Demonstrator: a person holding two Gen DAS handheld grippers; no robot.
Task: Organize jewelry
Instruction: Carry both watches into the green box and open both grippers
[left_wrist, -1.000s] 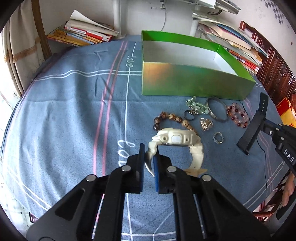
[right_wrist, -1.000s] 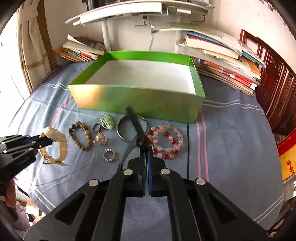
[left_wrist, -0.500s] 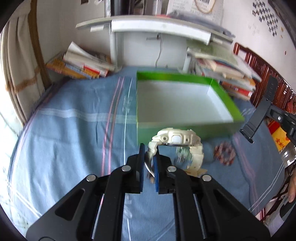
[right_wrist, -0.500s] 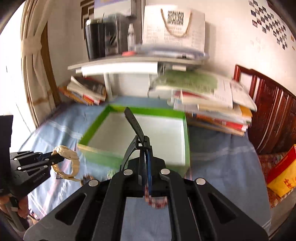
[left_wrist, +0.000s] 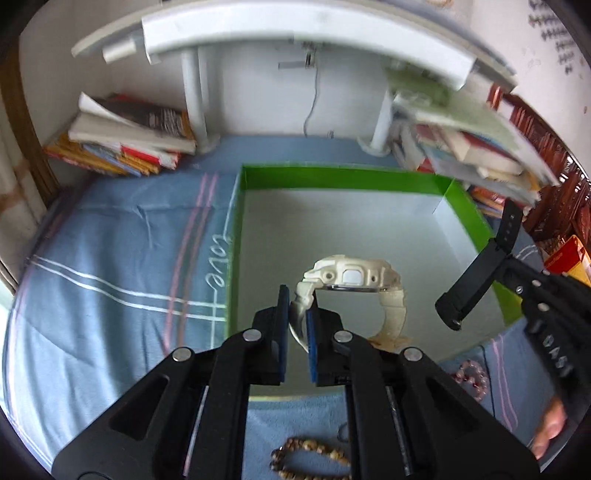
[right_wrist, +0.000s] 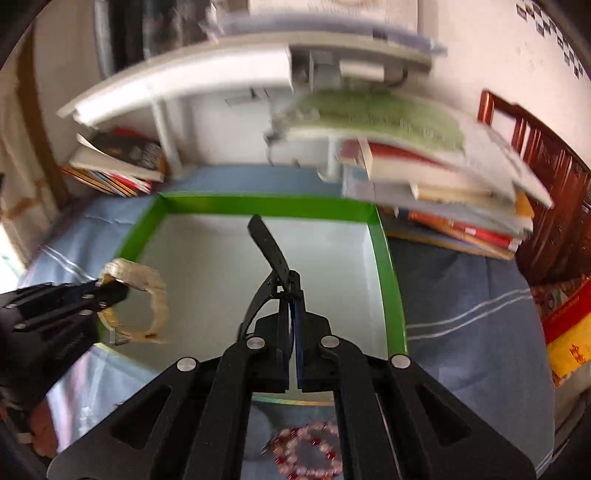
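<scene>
Over the green box (left_wrist: 343, 177), my left claw (left_wrist: 295, 314) grips the white watch (left_wrist: 354, 280); my right claw (right_wrist: 291, 314) pinches the black strap (right_wrist: 267, 240).

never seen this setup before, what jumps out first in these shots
The bright green box, open and bare inside, sits on the blue striped cloth. Over it the left claw is shut on the strap of a cream watch, while the right claw is shut on a black watch strap. A pink and red bead bracelet lies on the cloth before the box.
</scene>
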